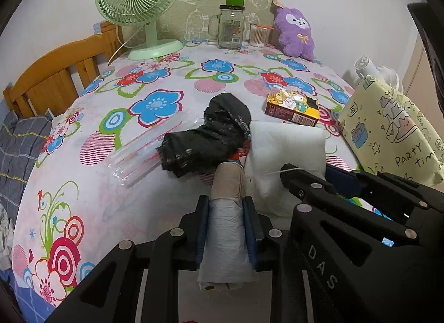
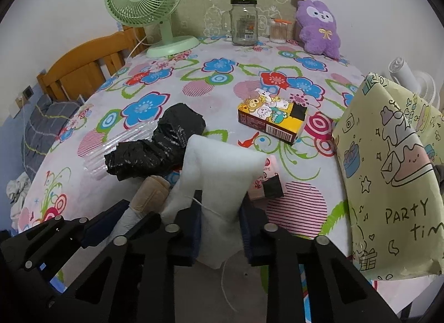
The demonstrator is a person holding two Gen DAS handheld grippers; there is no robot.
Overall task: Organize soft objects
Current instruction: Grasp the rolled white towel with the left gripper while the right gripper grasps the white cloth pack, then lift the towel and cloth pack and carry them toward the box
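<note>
My left gripper (image 1: 225, 206) is shut on a white and beige roll (image 1: 225, 228) that points up the table; the roll also shows in the right wrist view (image 2: 144, 198). My right gripper (image 2: 219, 206) is shut on a white foam pad (image 2: 219, 173), also seen in the left wrist view (image 1: 288, 150) just right of the roll. A crumpled black plastic bag roll (image 1: 205, 139) lies just beyond both, and shows in the right wrist view (image 2: 155, 145). A purple plush toy (image 2: 319, 28) leans on the far wall.
On the floral tablecloth (image 2: 166, 78) lie a cartoon box (image 2: 273, 117), a clear straw pack (image 1: 144, 153) and a small pink box (image 2: 266, 181). A yellow "party time" bag (image 2: 388, 178) stands right. A green fan (image 2: 149, 3), glass jar (image 2: 244, 25) and cotton-swab cup (image 2: 278, 31) stand at the back.
</note>
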